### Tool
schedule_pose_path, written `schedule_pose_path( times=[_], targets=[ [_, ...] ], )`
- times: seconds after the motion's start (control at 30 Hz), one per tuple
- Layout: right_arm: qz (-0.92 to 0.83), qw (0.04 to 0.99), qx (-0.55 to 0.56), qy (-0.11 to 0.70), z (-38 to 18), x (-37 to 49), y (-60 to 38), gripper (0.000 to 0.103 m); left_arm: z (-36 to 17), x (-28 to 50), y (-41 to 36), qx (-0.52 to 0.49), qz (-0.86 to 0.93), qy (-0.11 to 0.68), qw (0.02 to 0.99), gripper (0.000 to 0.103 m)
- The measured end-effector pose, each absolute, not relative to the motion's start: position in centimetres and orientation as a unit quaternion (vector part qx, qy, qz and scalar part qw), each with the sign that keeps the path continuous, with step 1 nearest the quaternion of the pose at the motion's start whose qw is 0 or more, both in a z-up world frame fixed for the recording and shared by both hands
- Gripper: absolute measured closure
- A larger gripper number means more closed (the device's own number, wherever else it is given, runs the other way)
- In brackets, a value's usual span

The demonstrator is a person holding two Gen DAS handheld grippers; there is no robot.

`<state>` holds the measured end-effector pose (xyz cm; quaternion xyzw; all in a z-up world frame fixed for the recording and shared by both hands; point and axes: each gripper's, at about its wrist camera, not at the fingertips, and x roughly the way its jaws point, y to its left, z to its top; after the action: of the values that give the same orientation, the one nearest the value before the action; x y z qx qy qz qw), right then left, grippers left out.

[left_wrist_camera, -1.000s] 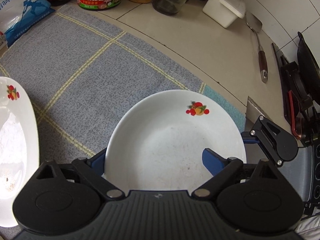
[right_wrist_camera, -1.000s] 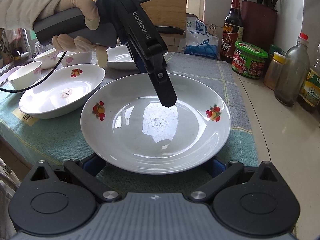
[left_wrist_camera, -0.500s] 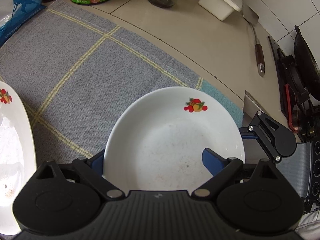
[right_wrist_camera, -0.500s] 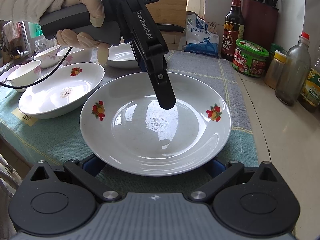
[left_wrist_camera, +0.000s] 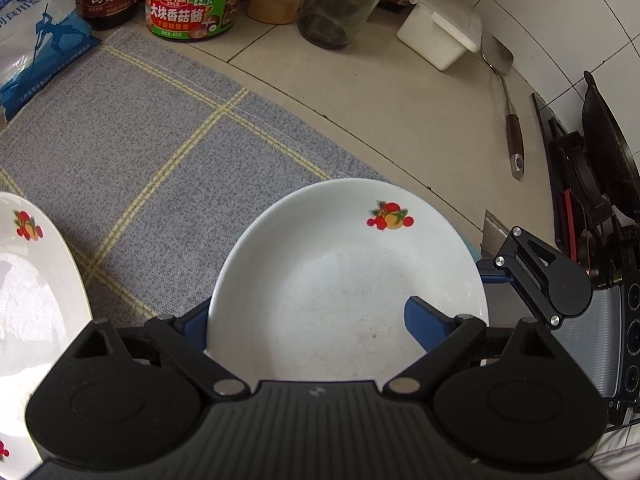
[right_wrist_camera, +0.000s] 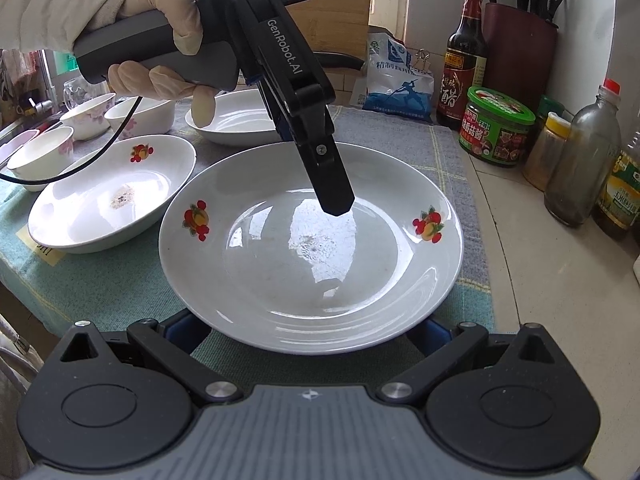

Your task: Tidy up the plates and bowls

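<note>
White plate with fruit decals, resting flat on the grey checked cloth, close to the cloth edge that borders the bare tiled counter. Faint specks in its well.

Left gripper: held by a gloved hand, angled steeply down over the plate's rim on the side away from the right camera. Fingers stand wide apart and straddle that rim. One blue pad hangs above the inner slope, the other sits outside the rim and is partly hidden by it. Neither pad seems to press on the plate.

Right gripper: low at the opposite rim. Fingers spread wide, their tips tucked out of sight beneath the overhanging rim. No clamp on the plate is visible, and whether the tips touch its underside I cannot tell.

An oval dish with the same decal and a smudge in its middle lies just beside the plate, further in along the cloth. Another white dish sits beyond it, behind the left gripper. Three small bowls with pink flowers cluster toward the cloth's far end.

Along the counter's back edge: blue-and-white bag, dark vinegar bottle, green-lidded jar, clear glass bottle. A metal spatula lies on the tiles by the wall, next to a white box.
</note>
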<state>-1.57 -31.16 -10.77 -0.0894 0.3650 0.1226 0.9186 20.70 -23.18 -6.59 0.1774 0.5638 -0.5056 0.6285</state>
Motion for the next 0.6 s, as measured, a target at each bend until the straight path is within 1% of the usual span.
schedule_pose_path(
  times=[0.6],
  targets=[
    [0.117, 0.919, -0.095, 0.366, -11.0, 3.7, -34.1, 0.000, -6.9, 25.6, -26.4, 0.162, -0.507, 0.549, 0.644, 0.008]
  ],
)
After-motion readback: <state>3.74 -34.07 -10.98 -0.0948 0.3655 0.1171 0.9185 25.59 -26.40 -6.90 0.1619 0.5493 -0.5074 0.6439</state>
